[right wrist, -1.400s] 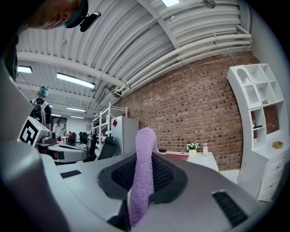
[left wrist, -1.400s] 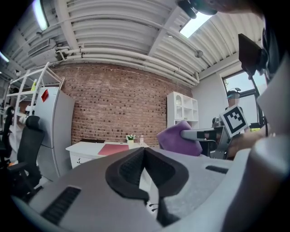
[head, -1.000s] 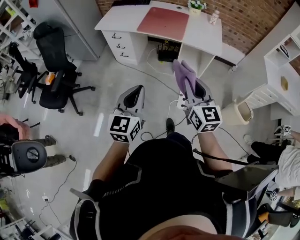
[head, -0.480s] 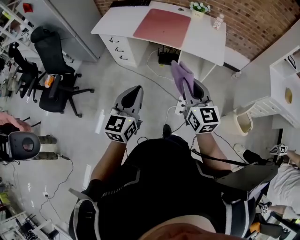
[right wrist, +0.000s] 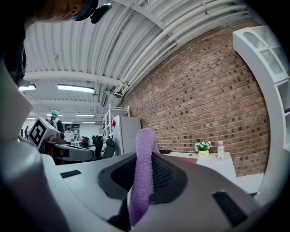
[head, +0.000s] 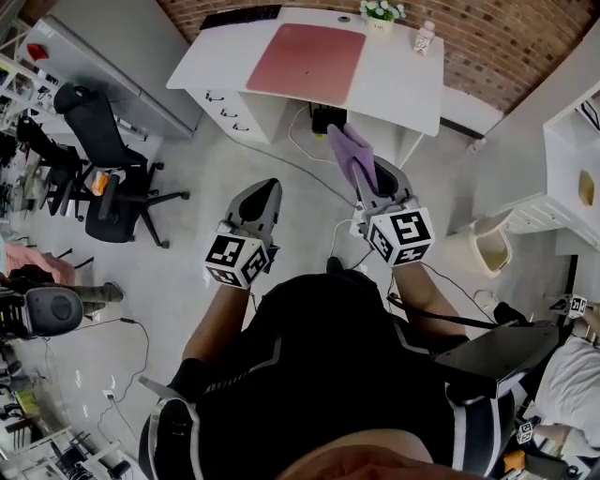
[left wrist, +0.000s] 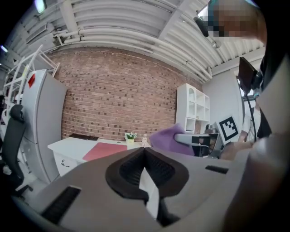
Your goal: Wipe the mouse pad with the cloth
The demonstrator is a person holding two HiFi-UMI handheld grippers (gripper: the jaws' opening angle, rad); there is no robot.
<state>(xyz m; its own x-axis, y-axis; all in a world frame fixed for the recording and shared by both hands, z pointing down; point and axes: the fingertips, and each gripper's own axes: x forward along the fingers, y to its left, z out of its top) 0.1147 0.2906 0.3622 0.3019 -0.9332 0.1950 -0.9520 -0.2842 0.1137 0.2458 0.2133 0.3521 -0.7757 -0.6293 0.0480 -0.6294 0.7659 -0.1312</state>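
Open-plan office or workroom. Evidence: a white desk (head: 403,80) with drawers, carrying a keyboard (head: 239,14), mouse pad (head: 307,52) and potted plant (head: 380,11). Black swivel chairs (head: 98,127) stand on a grey floor (head: 187,234). White shelving (left wrist: 194,111), brick wall (head: 487,42), exposed ceiling pipes (left wrist: 136,43), strip lights (right wrist: 74,88).
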